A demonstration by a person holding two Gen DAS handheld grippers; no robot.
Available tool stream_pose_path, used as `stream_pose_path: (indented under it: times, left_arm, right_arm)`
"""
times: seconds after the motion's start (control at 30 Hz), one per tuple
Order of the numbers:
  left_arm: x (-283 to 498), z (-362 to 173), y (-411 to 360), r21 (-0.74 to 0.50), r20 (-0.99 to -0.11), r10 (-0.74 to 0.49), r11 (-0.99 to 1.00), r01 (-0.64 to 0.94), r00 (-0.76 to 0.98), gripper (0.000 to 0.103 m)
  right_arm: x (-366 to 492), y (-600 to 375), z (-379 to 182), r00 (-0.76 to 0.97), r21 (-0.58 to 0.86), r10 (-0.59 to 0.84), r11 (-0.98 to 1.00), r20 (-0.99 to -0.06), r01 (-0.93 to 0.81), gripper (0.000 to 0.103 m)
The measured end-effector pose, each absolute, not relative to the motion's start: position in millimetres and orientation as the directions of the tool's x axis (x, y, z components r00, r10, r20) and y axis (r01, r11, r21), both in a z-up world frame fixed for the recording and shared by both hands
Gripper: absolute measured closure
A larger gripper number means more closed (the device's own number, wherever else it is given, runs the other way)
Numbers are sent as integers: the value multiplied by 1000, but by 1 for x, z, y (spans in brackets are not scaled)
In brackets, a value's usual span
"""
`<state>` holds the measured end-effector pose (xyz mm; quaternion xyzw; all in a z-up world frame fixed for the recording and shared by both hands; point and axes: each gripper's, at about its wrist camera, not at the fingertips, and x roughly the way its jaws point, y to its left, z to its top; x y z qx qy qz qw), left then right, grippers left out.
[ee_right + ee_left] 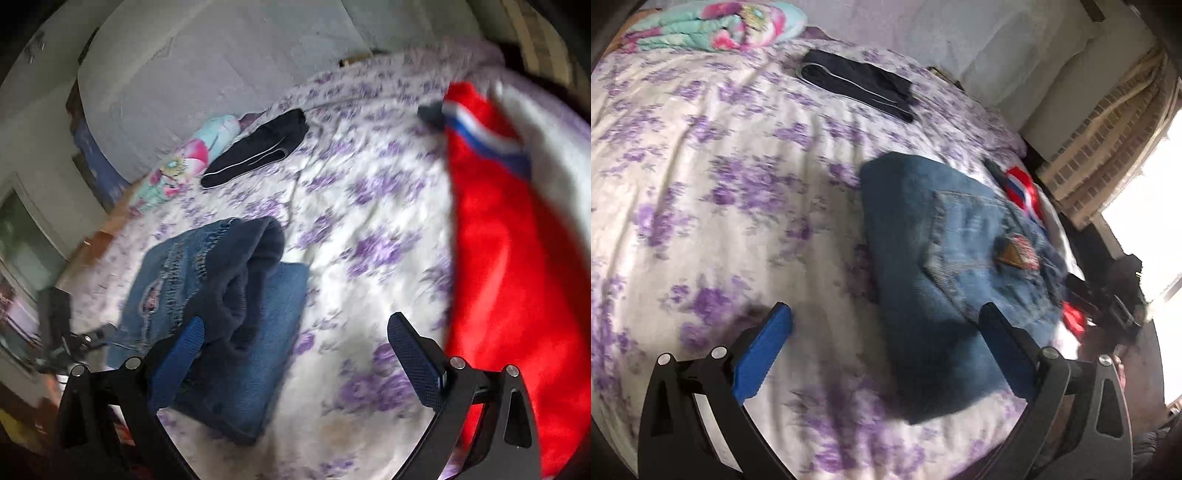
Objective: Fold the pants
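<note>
Folded blue jeans (945,266) lie on the bed with the back pocket up; they also show in the right wrist view (229,332) with a dark rolled fold on top. My left gripper (886,321) is open and empty just above the jeans' near edge, its right finger over the denim. My right gripper (295,336) is open and empty above the sheet, its left finger over the jeans. A red garment with white and blue stripes (509,258) lies to the right of it; it also shows in the left wrist view (1023,192).
The bed has a white sheet with purple flowers (720,184). Folded dark pants with a white stripe (857,85) lie at the far side. A pastel blanket (713,26) sits at the far corner. A radiator and window (1108,147) stand beyond the bed.
</note>
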<state>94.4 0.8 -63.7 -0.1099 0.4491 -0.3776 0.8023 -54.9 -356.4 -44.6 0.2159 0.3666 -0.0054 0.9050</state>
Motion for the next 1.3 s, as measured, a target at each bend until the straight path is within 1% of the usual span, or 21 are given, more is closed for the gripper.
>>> stream_pose_path:
  times: [0.1, 0.17, 0.23, 0.37, 0.47, 0.63, 0.67, 0.83, 0.9, 0.93, 1.0, 1.07, 1.13, 1.23, 1.3]
  left_arm:
    - [91, -59, -11, -520, -635, -723, 660, 542, 272, 5]
    - [93, -60, -26, -485, -668, -700, 668, 565, 254, 4]
    - [98, -66, -39, -464, -690, -683, 673, 577, 242, 4]
    - [112, -70, -45, -510, -677, -706, 653, 560, 207, 4]
    - [116, -72, -53, -498, -681, -703, 650, 574, 206, 4]
    - [118, -72, -56, -499, -677, -708, 641, 582, 199, 4]
    - [117, -72, -55, -497, -677, -707, 642, 583, 202, 4]
    - [115, -71, -56, -480, -683, -697, 654, 585, 219, 4]
    - [110, -67, -59, -450, -685, -684, 667, 594, 249, 7]
    - [107, -65, -62, -433, -684, -679, 673, 600, 267, 14]
    - [98, -58, -65, -381, -687, -653, 697, 608, 319, 20]
    - [90, -52, -68, -319, -687, -621, 724, 611, 378, 26]
    - [84, -46, -67, -287, -677, -609, 736, 613, 413, 32]
    - [79, -34, -63, -269, -657, -607, 743, 613, 447, 41]
    - [79, -18, -62, -253, -636, -609, 745, 617, 474, 43]
  right_arm:
    - [-43, -359, -48, 717, 445, 218, 884, -662, 142, 3]
    - [-33, -358, -51, 697, 469, 254, 873, -671, 133, 3]
    - [-22, -362, -59, 668, 533, 321, 835, -672, 135, 3]
    - [-8, -365, -73, 624, 651, 454, 749, -637, 120, 3]
    - [4, -364, -78, 604, 661, 478, 742, -638, 112, 3]
    - [18, -346, -78, 584, 616, 459, 783, -669, 91, 4]
    - [18, -342, -78, 587, 612, 459, 787, -667, 80, 12]
    - [11, -334, -80, 641, 566, 400, 822, -655, 67, 23]
    - [8, -330, -79, 667, 527, 361, 848, -652, 56, 29]
    - [6, -326, -77, 680, 501, 336, 864, -651, 53, 31]
    - [-1, -314, -71, 713, 418, 266, 908, -649, 42, 38]
    - [-10, -297, -60, 751, 313, 188, 949, -633, 26, 40]
    - [-17, -289, -53, 774, 261, 153, 965, -614, 17, 42]
    - [-23, -286, -40, 797, 229, 133, 973, -589, 7, 44]
    - [-25, -288, -28, 809, 221, 133, 975, -572, -4, 45]
